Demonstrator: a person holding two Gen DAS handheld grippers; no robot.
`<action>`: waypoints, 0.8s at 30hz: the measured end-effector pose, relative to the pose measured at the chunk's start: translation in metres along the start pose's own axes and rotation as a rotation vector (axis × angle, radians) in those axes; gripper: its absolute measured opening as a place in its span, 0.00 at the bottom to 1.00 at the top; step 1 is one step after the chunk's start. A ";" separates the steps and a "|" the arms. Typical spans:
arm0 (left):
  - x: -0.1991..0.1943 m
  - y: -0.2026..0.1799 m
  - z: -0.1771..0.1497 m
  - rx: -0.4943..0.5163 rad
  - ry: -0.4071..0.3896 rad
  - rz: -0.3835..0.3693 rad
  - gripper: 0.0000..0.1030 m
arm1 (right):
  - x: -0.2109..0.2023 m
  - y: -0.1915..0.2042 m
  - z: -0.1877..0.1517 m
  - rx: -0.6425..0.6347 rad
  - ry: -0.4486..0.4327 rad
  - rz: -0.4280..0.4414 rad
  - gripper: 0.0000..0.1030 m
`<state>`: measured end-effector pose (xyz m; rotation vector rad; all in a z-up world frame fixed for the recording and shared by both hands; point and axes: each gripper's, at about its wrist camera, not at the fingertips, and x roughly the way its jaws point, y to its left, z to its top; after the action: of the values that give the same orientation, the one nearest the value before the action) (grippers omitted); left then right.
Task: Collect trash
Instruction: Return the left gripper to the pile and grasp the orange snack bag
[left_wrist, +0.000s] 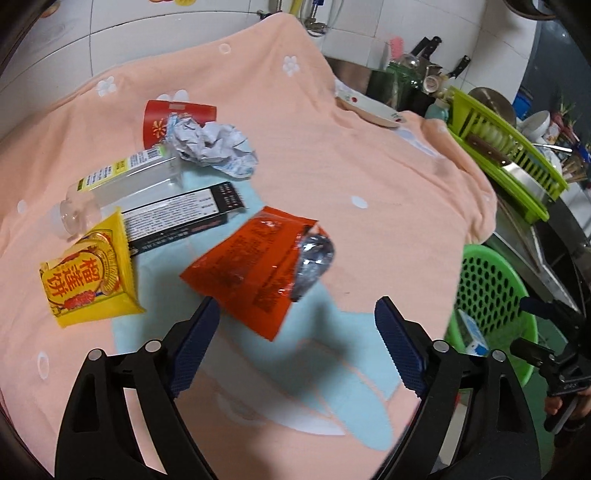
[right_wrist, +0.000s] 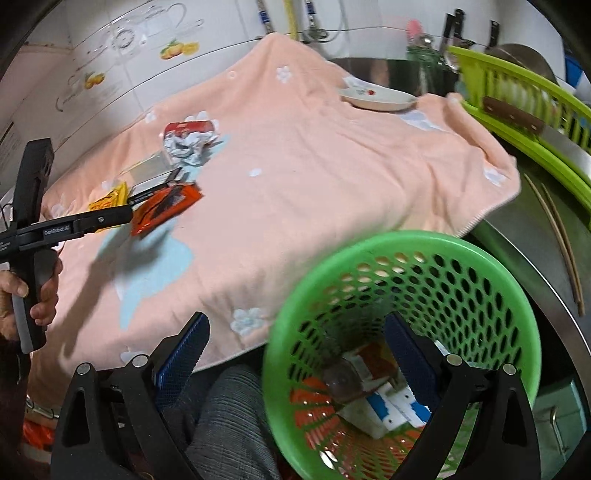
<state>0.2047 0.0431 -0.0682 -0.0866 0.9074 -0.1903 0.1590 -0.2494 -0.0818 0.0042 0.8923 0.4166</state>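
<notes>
Trash lies on a peach cloth (left_wrist: 332, 177): an orange-red wrapper (left_wrist: 255, 273), a yellow packet (left_wrist: 88, 280), a black box (left_wrist: 177, 218), a clear bottle (left_wrist: 122, 188), crumpled paper (left_wrist: 210, 147) and a red card (left_wrist: 162, 118). My left gripper (left_wrist: 299, 332) is open just above the cloth, and the wrapper's near corner lies between its fingers, untouched. The right wrist view shows the same gripper (right_wrist: 110, 218) from the side, next to the wrapper (right_wrist: 166, 208). My right gripper (right_wrist: 295, 343) hangs open and empty over the green basket (right_wrist: 406, 251), which holds a white and blue carton (right_wrist: 384, 406).
A green dish rack (left_wrist: 498, 147) and a plate (right_wrist: 376, 98) stand at the cloth's far right. Chopsticks (right_wrist: 561, 240) lie on the steel counter beside the basket. The basket (left_wrist: 491, 295) sits off the cloth's right edge. A person's grey trouser leg (right_wrist: 229, 417) is below.
</notes>
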 end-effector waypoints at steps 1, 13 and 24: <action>0.002 0.001 0.000 0.002 0.004 0.004 0.85 | 0.001 0.003 0.001 -0.006 0.001 0.002 0.89; 0.031 0.007 0.016 0.110 0.052 -0.002 0.92 | 0.016 0.011 0.005 -0.020 0.033 0.008 0.89; 0.064 0.006 0.029 0.241 0.111 0.027 0.95 | 0.028 0.018 0.011 -0.035 0.058 0.006 0.89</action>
<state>0.2667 0.0357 -0.1014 0.1613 0.9890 -0.2805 0.1766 -0.2211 -0.0921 -0.0377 0.9417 0.4396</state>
